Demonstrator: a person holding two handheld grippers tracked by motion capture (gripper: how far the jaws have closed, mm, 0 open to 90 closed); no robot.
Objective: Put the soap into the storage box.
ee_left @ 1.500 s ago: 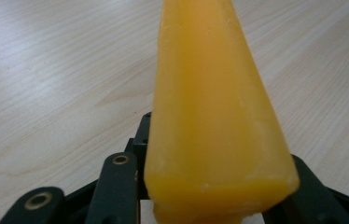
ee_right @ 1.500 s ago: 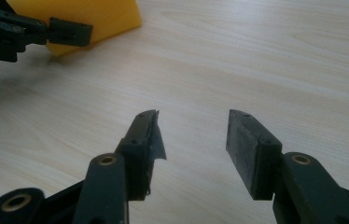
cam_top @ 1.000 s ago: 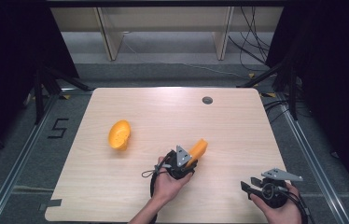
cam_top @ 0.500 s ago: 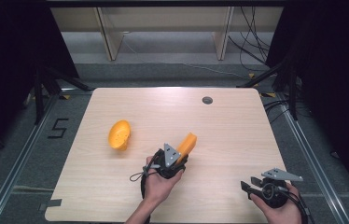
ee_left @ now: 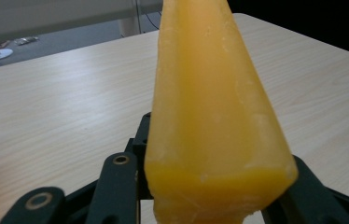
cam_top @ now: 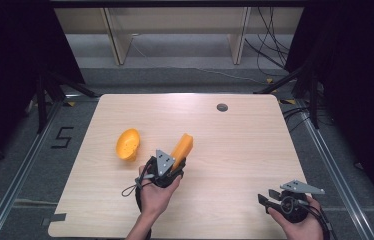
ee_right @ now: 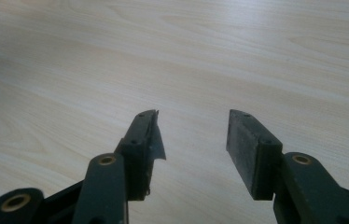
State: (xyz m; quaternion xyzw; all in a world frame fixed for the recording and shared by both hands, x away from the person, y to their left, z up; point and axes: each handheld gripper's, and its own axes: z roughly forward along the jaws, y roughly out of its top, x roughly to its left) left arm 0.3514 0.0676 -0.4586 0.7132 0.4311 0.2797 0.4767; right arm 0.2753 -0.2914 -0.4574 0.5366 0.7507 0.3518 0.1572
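While the left claw point(cam_top: 176, 161) grips an orange wedge point(cam_top: 182, 146) above the middle of the wooden counter point(cam_top: 235, 150), a second orange piece point(cam_top: 127, 144) lies just to its left; the right claw point(cam_top: 270, 196) hovers open at the near right edge.

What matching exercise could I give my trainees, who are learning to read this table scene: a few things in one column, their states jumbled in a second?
Things:
1. left hand-held gripper
2. right hand-held gripper
3. orange wedge
4. orange bowl-shaped piece

States:
A. lies free on the table
B. open, holding nothing
C. shut on something
D. sticks out from between black jaws

Pairs: 1-C, 2-B, 3-D, 4-A
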